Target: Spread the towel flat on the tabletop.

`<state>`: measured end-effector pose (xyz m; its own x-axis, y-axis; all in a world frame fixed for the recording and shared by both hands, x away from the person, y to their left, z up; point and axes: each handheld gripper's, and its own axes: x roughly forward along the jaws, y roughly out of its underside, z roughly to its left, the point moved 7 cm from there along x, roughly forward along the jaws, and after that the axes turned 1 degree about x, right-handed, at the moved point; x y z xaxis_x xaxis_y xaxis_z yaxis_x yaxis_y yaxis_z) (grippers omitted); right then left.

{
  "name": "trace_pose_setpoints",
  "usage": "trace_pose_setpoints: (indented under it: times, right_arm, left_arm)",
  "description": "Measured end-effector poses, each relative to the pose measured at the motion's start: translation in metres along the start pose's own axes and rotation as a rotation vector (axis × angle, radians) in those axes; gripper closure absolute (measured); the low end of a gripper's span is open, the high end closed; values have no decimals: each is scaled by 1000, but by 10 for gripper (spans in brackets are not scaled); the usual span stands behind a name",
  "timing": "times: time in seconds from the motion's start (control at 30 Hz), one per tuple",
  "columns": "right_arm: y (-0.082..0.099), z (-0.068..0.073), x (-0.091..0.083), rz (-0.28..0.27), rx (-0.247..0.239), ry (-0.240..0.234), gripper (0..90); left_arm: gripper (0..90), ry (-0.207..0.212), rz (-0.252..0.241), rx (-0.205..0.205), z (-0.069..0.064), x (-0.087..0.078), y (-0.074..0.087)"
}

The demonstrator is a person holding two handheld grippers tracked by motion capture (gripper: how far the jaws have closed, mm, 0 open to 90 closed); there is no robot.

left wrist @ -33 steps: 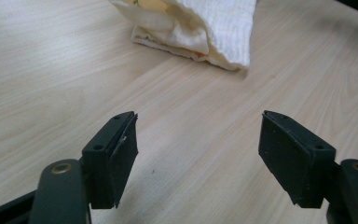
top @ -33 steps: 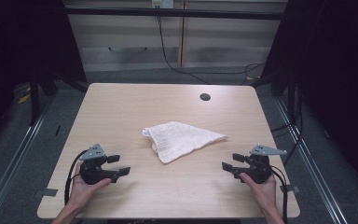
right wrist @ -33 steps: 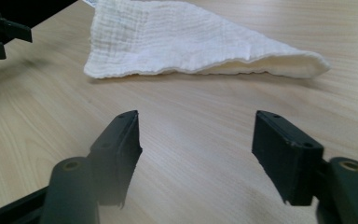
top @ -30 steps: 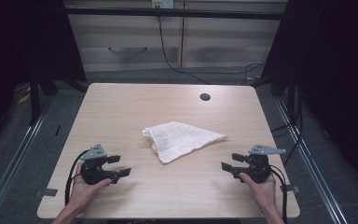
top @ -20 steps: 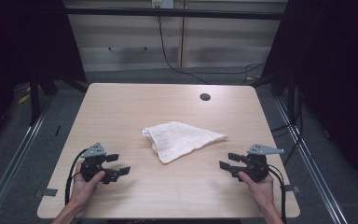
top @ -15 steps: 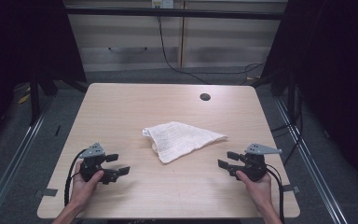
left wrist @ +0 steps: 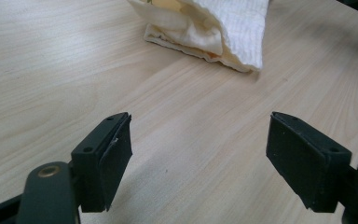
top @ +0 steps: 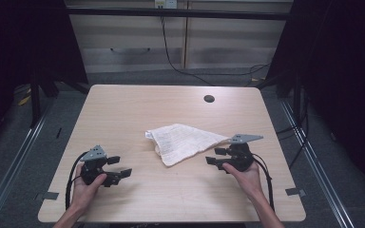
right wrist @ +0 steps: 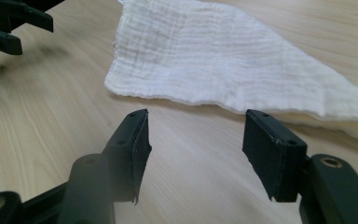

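White cloth (top: 183, 142) lying folded near table (top: 123, 109) centre, roughly triangular, point aimed right. Left gripper (top: 119, 166) near-left, well apart from cloth, jaws released, nothing between them. From left gripper view: bare wood between the pads, cloth (left wrist: 214, 28) farther off, top of it cut off by frame edge; folded layers visible at its near edge, count not readable. Right gripper (top: 215, 156) near-right, just beside cloth's right tip, jaws spread wide, empty. From right gripper view (right wrist: 193, 154): cloth (right wrist: 214, 60) just ahead of the pads, not touching; right end of cloth runs out of frame. Other gripper (right wrist: 14, 23) seen far upper left there, blurred and partly cut off. Contact between right jaw tips and cloth edge in high view hard to judge; gripper view shows a strip of bare table between. Small dark round hole (top: 209, 99) at far right of table. Hands wrap both gripper bodies, hiding the grips. Cables loop off near each wrist. Surroundings beyond table dark, detail lost.
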<state>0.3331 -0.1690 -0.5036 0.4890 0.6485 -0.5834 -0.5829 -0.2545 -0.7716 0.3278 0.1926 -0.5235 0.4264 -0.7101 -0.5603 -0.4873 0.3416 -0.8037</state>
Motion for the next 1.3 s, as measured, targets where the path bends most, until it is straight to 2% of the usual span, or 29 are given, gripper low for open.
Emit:
trace_pose_setpoints:
  times: [0.13,0.33,0.47,0.57,0.77,0.9,1.07,1.13,1.2,1.3]
  right_arm:
    - [-16,1,15,1,-12,-32,415]
    - [-37,-2,36,14,-47,-54,527]
    - [-44,-6,49,32,-76,-51,579]
    - [-44,-11,58,35,-65,-61,583]
    - [-44,-27,75,79,-34,-32,566]
    - [-44,-36,83,113,-39,8,550]
    - [-40,-42,95,150,-53,19,546]
    - [-36,-45,99,162,-39,35,547]
    - [-31,-48,102,181,-53,47,584]
    - [-30,-48,101,168,-63,60,668]
  left_arm:
    - [221,3,-3,2,0,0,0]
    - [221,6,-7,-1,1,-1,0]
    - [221,11,-8,1,1,-1,-1]
    - [221,9,-8,1,1,0,-1]
    - [221,8,-13,9,1,0,-1]
    - [221,7,-13,8,1,0,-1]
    - [221,7,-12,11,2,-1,-1]
    - [220,3,-15,5,3,0,-1]
    - [221,2,-15,3,3,-1,-1]
    - [221,-3,-12,-1,4,0,-1]
